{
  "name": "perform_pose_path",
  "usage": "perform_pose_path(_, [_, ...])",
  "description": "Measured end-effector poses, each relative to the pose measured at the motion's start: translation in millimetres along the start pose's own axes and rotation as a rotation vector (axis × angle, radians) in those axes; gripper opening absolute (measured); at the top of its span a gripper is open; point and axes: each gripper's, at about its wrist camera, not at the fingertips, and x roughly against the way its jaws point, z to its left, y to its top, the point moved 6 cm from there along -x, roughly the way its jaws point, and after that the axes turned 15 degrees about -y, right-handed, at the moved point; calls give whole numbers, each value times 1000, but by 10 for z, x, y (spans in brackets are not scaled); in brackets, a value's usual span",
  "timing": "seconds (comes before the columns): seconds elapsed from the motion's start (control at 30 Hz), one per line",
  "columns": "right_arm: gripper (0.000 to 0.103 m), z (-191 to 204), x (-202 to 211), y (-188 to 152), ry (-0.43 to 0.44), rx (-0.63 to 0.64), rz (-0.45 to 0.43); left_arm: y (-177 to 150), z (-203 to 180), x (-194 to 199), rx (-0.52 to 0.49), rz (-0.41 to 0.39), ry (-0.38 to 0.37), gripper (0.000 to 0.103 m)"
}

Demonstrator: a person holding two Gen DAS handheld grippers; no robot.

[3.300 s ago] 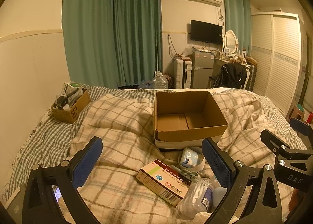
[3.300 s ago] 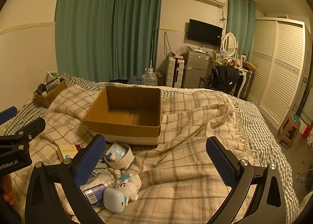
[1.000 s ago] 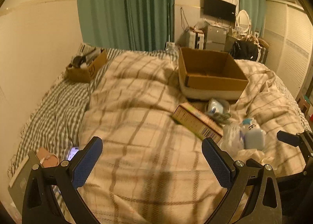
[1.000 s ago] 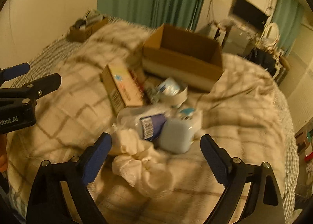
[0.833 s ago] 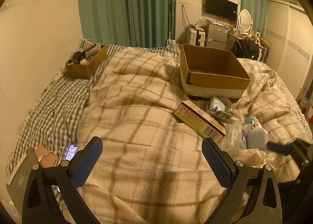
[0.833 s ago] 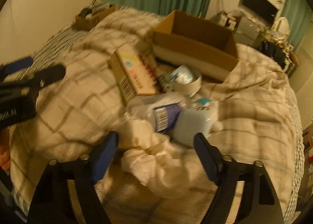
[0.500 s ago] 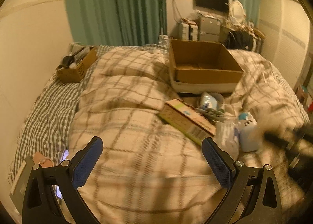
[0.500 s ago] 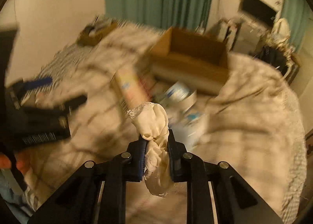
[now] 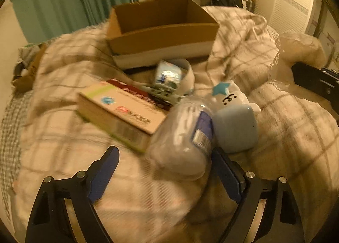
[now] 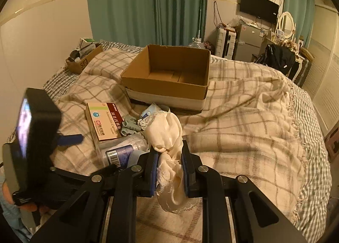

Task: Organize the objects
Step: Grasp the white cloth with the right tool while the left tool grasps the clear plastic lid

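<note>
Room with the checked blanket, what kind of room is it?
Most likely a bedroom: a bed under a cream checked blanket, a white louvred wardrobe, and an oval white-framed dressing mirror near long teal curtains.

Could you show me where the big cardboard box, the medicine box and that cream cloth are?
Cardboard box (image 10: 169, 87): right wrist view, front wall.
Medicine box (image 10: 104, 121): right wrist view, printed top face.
Cream cloth (image 10: 166, 130): right wrist view, bunched upper part.
</note>
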Motion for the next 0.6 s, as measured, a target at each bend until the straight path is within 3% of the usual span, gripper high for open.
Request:
perform_pose_path(0.07, [17,-23,-45,-10,12,-8,4,10,-45,-166,21,32,-38,86])
perform_pose_path(0.13, [17,-43,-67,-34,24,-16,6,19,-49,-263,37,43,-64,74])
perform_pose_path(0.27, [18,-62,-101,-81,27,-28,18,-2,-86,-264,45,49,-80,68])
perform_pose_path(0.43, [18,-76,-41,-81,12,-31,4,2,-193,38,-6,-40,-62,65])
perform_pose_path(0.6, [18,-52,101,-81,-2,-30,-16,49,-178,524,38,-188,-74,63])
